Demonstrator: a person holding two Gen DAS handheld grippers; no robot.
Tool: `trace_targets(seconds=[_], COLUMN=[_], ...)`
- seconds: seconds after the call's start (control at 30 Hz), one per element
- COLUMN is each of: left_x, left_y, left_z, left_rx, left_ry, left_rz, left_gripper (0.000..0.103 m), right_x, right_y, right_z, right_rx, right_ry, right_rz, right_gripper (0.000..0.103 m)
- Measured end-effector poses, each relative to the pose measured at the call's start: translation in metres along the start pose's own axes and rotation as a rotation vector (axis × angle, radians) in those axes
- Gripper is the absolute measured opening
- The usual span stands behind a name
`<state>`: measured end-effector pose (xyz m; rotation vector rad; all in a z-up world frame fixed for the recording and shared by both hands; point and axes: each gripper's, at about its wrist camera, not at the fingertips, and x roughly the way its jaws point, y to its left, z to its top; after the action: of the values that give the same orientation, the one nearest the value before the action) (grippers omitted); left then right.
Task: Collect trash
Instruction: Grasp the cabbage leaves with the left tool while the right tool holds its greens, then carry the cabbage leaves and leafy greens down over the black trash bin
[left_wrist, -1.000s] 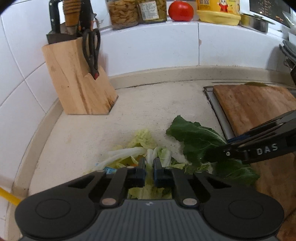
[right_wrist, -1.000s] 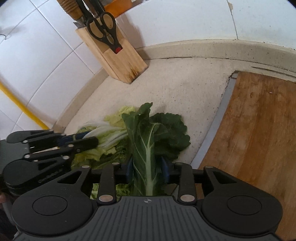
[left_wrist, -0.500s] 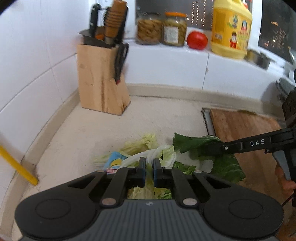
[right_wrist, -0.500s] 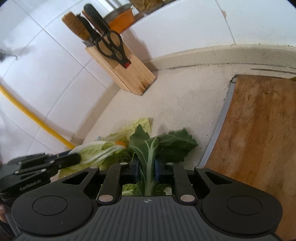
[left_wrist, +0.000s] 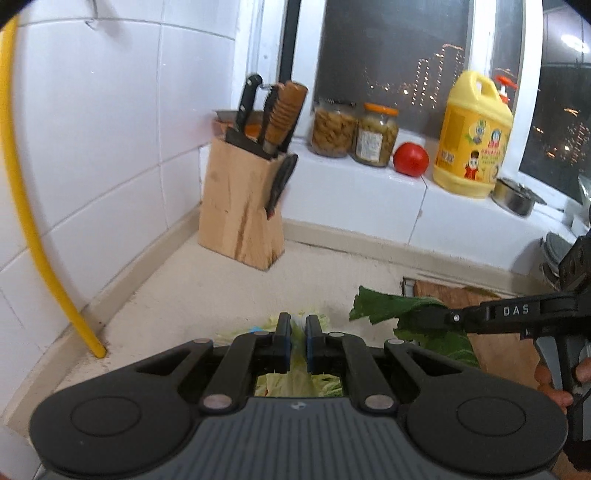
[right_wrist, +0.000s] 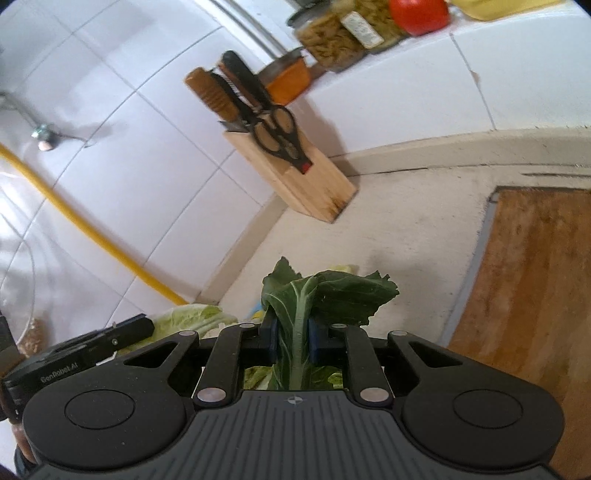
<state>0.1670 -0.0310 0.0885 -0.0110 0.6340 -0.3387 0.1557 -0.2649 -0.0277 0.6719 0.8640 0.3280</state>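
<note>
My left gripper (left_wrist: 297, 326) is shut on a pale cabbage leaf (left_wrist: 300, 384), lifted above the beige counter (left_wrist: 207, 288). The leaf hangs down under the fingers and is mostly hidden by them. My right gripper (right_wrist: 291, 326) is shut on the stalk of a dark green leaf (right_wrist: 332, 295), which sticks up past the fingertips. In the left wrist view that same green leaf (left_wrist: 384, 304) hangs from the right gripper (left_wrist: 424, 317), to the right of my left one. In the right wrist view the left gripper (right_wrist: 129, 330) shows at lower left with its pale cabbage (right_wrist: 188, 317).
A wooden knife block (left_wrist: 240, 206) stands in the counter's back corner. On the sill behind are two jars (left_wrist: 334, 129), a tomato (left_wrist: 410, 158), a yellow bottle (left_wrist: 472, 136) and a metal pot (left_wrist: 515, 195). A wooden cutting board (right_wrist: 535, 280) lies right, a yellow hose (left_wrist: 22, 199) left.
Both grippers have risen from the counter, each carrying its leaf away from the pile. The right gripper's jaws drew tighter on the green stalk. The left wrist view tipped up toward the window.
</note>
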Motion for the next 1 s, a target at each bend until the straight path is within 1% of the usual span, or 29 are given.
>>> trace_targets(seconds=[0.17, 0.57, 0.73, 0.83, 0.93, 1.0], left_x=[-0.013, -0.04, -0.049, -0.045, -0.04, -0.031], left_y=[0.002, 0.008, 0.015, 0.014, 0.014, 0.013], left_z=[-0.003, -0.024, -0.035, -0.05, -0.073, -0.089], left_rx=[-0.025, -0.083, -0.109, -0.074, -0.009, 0.072], left_ry=[-0.028, -0.061, -0.07, -0.056, 0.014, 0.075], left_rz=[0.006, 0.026, 0.05, 0.089, 0.053, 0.018], left_gripper=[0.005, 0.005, 0.005, 0.005, 0.005, 0.008], right_x=[0.0, 0.006, 0.014, 0.02, 0.023, 0.024], right_y=[0.014, 0.057, 0.077, 0.079, 0.079, 0.077], right_z=[-0.002, -0.014, -0.021, -0.025, -0.032, -0.036], right_rx=[-0.026, -0.109, -0.152, -0.158, -0.158, -0.156], right_ry=[0.009, 0.059, 0.084, 0.094, 0.117, 0.137], right_rz=[0.02, 0.075, 0.089, 0.072, 0.066, 0.068], right_gripper=[0.021, 0.021, 0.021, 0.021, 0.021, 0.021])
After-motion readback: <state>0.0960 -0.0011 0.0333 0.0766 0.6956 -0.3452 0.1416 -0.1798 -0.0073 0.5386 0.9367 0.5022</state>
